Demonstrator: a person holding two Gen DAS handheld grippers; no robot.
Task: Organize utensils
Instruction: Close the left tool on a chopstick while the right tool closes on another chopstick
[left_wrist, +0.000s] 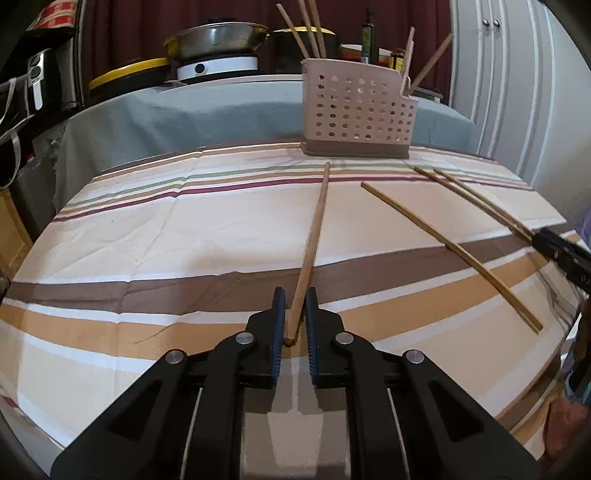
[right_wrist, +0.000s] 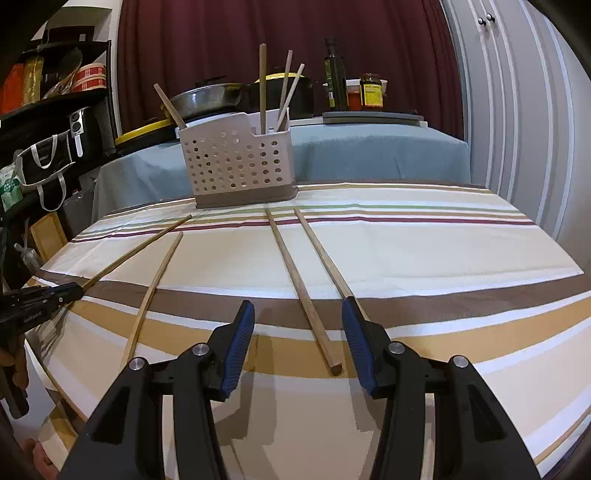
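Left gripper (left_wrist: 294, 314) squeezed on one chopstick (left_wrist: 312, 243) end, right gripper (right_wrist: 297, 325) wide apart over two more chopsticks (right_wrist: 301, 291), holey utensil holder (right_wrist: 236, 162) far ahead on the striped tablecloth (right_wrist: 424, 258).

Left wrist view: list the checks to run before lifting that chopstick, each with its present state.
1. Thin wooden chopstick lies between the left gripper fingers: ok.
2. Pads clamped firmly on it: cannot tell.
3. Grip point: near the chopstick's end, so it may droop when lifted: not ok.
4. Beige perforated plastic utensil holder upright: ok.
5. Striped tablecloth between chopstick and holder free of obstacles: ok.
6. Right gripper open, apart from the left gripper: ok.
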